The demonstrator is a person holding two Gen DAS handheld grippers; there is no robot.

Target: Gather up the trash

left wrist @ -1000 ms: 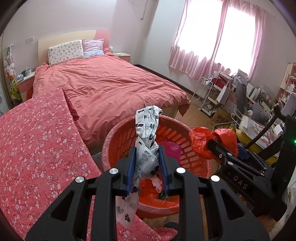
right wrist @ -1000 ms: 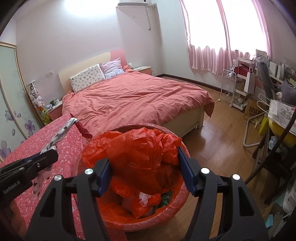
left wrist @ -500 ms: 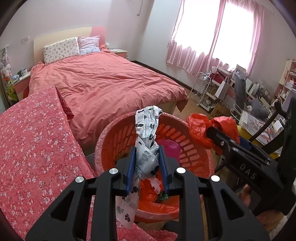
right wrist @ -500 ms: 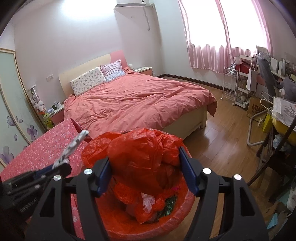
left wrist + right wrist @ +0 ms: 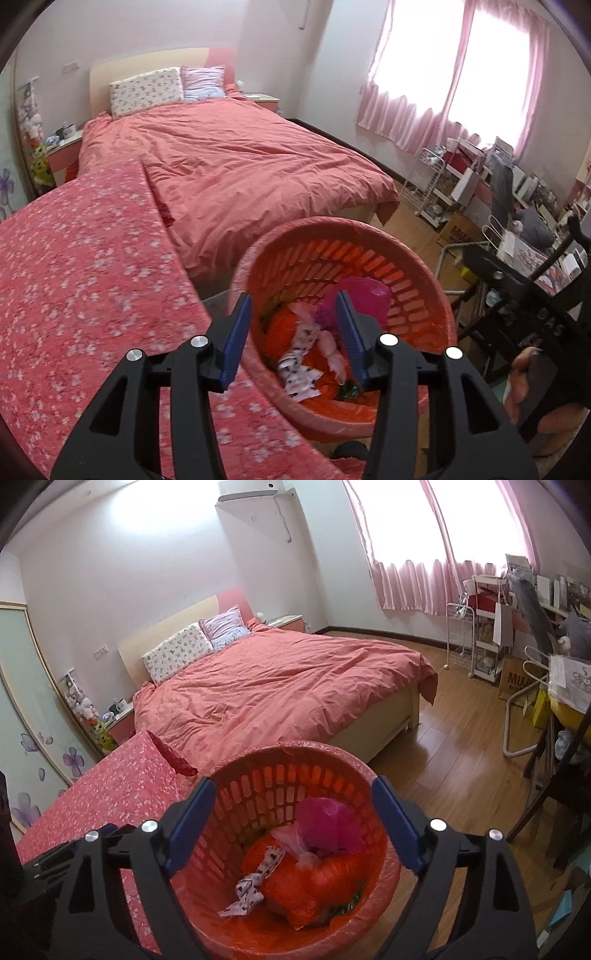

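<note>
An orange slatted trash basket [image 5: 413, 295] [image 5: 258, 794] stands on the floor beside the flowered surface. Inside it lie a white black-spotted plastic bag [image 5: 301, 371] [image 5: 251, 884], an orange plastic bag [image 5: 310, 882] [image 5: 282, 325] and a magenta bag [image 5: 327, 823] [image 5: 360, 290]. My left gripper [image 5: 293, 338] is open and empty above the basket's near rim. My right gripper [image 5: 293, 825] is open and empty above the basket's mouth.
A red flowered cloth-covered surface [image 5: 81, 280] [image 5: 103, 794] lies left of the basket. A bed with a red duvet [image 5: 240, 162] [image 5: 280, 686] is behind. Wooden floor [image 5: 461, 746], a white rack [image 5: 480, 642] and cluttered furniture [image 5: 517, 221] are at the right.
My left gripper opened and the spotted bag dropped into the basket. My right gripper opened and the orange bag dropped into the basket. Both grippers now hang empty over it.
</note>
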